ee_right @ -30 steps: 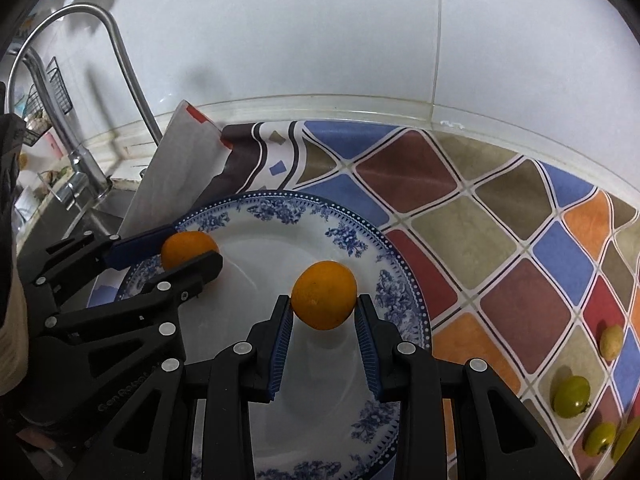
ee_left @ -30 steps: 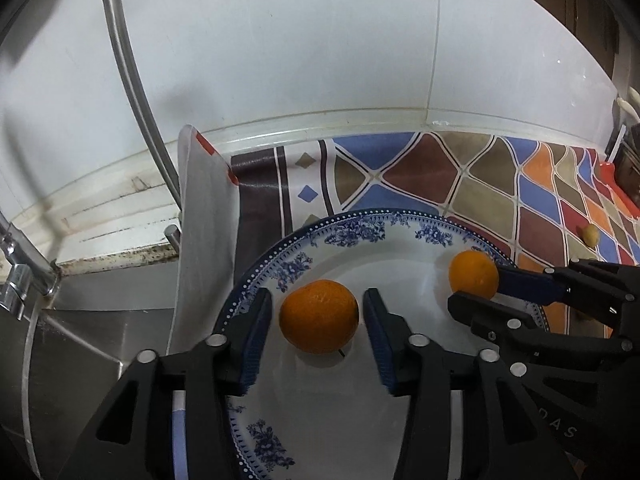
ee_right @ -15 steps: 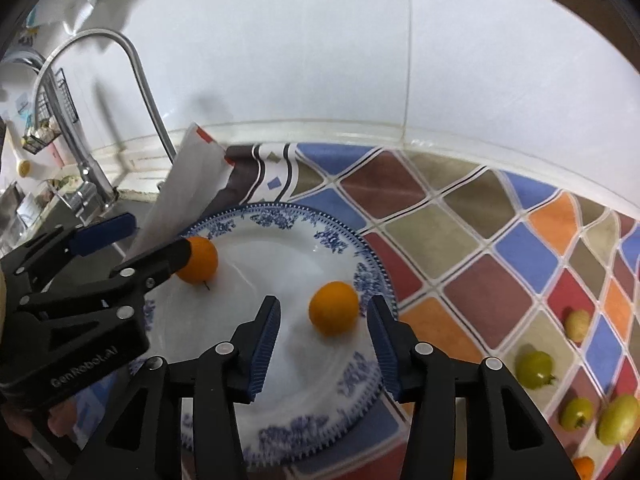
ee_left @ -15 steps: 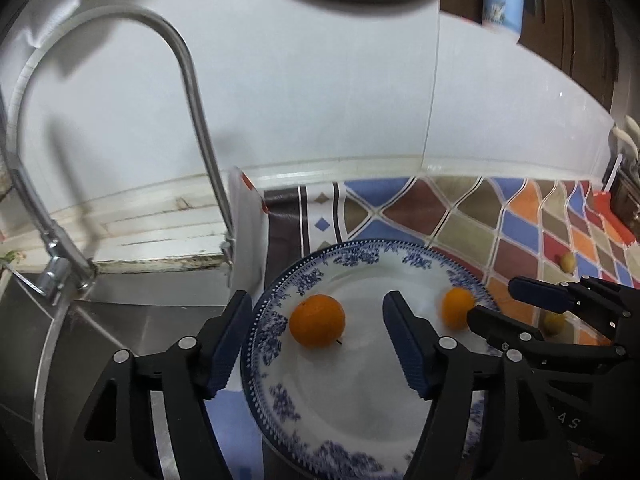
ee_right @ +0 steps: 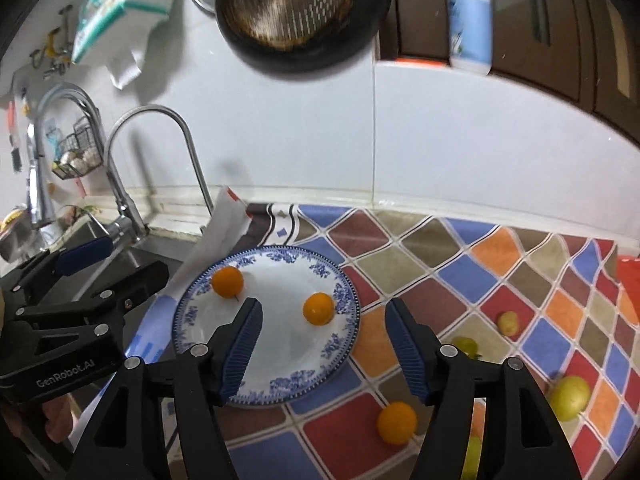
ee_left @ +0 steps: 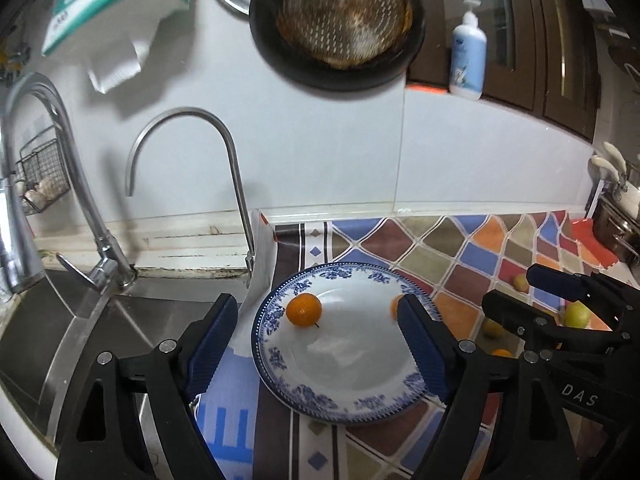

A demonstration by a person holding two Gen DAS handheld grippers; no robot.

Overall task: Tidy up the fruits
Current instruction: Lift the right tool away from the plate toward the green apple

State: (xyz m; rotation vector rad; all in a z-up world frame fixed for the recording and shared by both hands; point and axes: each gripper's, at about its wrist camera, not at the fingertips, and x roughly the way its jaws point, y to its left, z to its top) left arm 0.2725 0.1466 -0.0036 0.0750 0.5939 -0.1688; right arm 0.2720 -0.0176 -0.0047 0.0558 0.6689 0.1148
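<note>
A blue-and-white plate (ee_left: 280, 376) (ee_right: 288, 384) lies on the patterned cloth beside the sink. Two oranges rest on it: one on its left side (ee_left: 303, 310) (ee_right: 227, 282), one on its right side (ee_right: 318, 308), half hidden behind a finger in the left wrist view (ee_left: 395, 305). My left gripper (ee_left: 318, 344) is open and empty, raised above and behind the plate. My right gripper (ee_right: 322, 346) is open and empty, also raised back from the plate. A third orange (ee_right: 397, 423) lies on the cloth near the right finger.
Several yellow-green fruits (ee_right: 570, 392) (ee_right: 508, 322) lie on the cloth to the right. A sink (ee_left: 60, 320) with curved taps (ee_left: 224, 160) is on the left. A folded cloth edge (ee_right: 224, 224) stands behind the plate. Pans hang on the wall above.
Both grippers opened, let go of their oranges on the plate, and pulled back and up. The oranges stay where they were set.
</note>
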